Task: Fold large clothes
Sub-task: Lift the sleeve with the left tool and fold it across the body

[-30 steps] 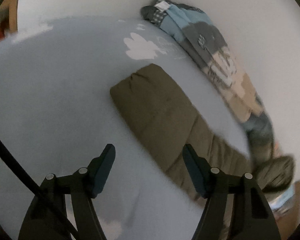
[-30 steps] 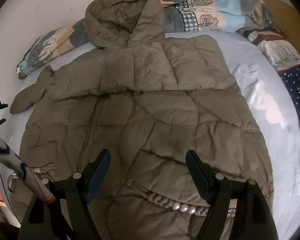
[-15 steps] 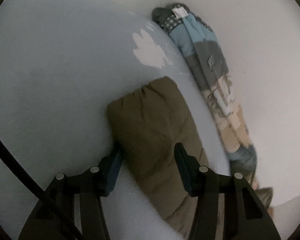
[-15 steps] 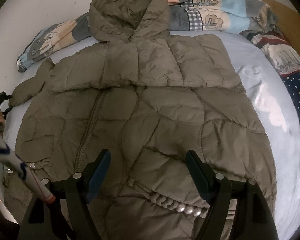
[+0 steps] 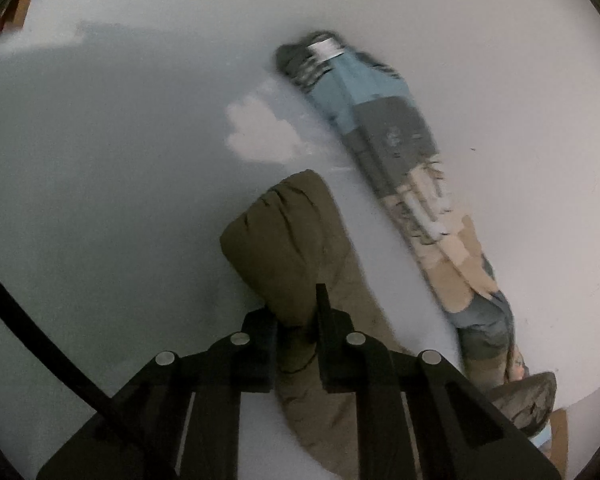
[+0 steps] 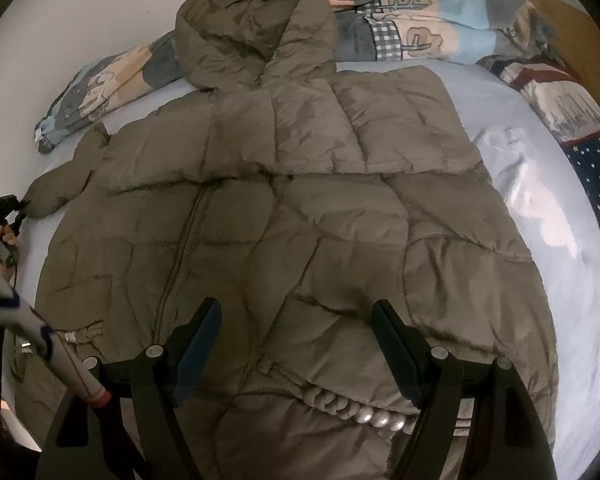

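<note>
The left gripper (image 5: 296, 320) is pinching the cuff end of the sleeve (image 5: 284, 240) of an olive hooded puffer jacket (image 6: 284, 216), its jaws drawn in tight on the padded fabric, while the right gripper (image 6: 296, 344) is hovering over the jacket's lower front with its jaws spread wide and nothing between them. The jacket is lying face up and spread nearly flat on a pale blue bed sheet (image 6: 540, 280), zipper (image 6: 184, 248) closed, hood (image 6: 256, 28) pointing toward the white wall (image 5: 500, 80); the gripped sleeve is reaching out to the robot's left, and the other sleeve appears tucked in or hidden, which cannot be settled from these views. Judging by the layout, the fold is only beginning: the body is showing no crease yet, and the sleeve seems ready to be carried across the chest, with the sides, hood and hem still to be brought in. A rolled patchwork blanket (image 5: 412, 184) is lying along the wall just beyond the sleeve and hood, and a star-patterned quilt (image 6: 588, 160) is crowding the far right edge, so both could be limiting room. A black cable (image 5: 32, 320) is trailing beside the left gripper.
</note>
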### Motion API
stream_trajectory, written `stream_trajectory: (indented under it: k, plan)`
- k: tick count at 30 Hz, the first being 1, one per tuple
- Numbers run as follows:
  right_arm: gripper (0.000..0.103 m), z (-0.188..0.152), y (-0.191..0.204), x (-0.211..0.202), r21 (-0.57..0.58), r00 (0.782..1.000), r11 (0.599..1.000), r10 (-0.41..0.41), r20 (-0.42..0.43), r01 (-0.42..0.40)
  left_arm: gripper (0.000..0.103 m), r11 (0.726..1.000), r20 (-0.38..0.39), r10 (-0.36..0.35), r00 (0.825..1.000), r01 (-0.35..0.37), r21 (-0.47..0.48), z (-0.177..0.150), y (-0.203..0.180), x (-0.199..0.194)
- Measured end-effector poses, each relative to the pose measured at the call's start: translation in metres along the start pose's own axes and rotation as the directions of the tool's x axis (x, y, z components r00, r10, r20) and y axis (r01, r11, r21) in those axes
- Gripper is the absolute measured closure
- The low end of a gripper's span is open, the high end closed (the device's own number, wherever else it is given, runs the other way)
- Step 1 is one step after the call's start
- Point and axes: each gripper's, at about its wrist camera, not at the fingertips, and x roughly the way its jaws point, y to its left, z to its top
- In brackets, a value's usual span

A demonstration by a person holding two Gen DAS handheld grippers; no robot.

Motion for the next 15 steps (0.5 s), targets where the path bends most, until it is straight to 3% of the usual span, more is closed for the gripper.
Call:
stream_trajectory:
  k: [5,11,15]
  plan:
    - [0.022,0.004,-0.011,-0.009,0.047,0.999,0.999,-0.012,0.031,0.010,0.089,0.991,0.023,-0.053,0.998,0.050,0.126,-0.004,-0.059,-0.038]
    - [0.022,0.009,-0.028,-0.024,0.119,0.996,0.993,-0.035,0.082,0.025,0.089,0.947,0.003,-0.169,0.986,0.161,0.277,-0.033,-0.153,-0.095]
    - [0.022,0.015,-0.044,-0.035,0.179,0.991,0.983,-0.048,0.122,0.025,0.089,0.878,-0.044,-0.257,0.965,0.253,0.406,-0.086,-0.225,-0.137]
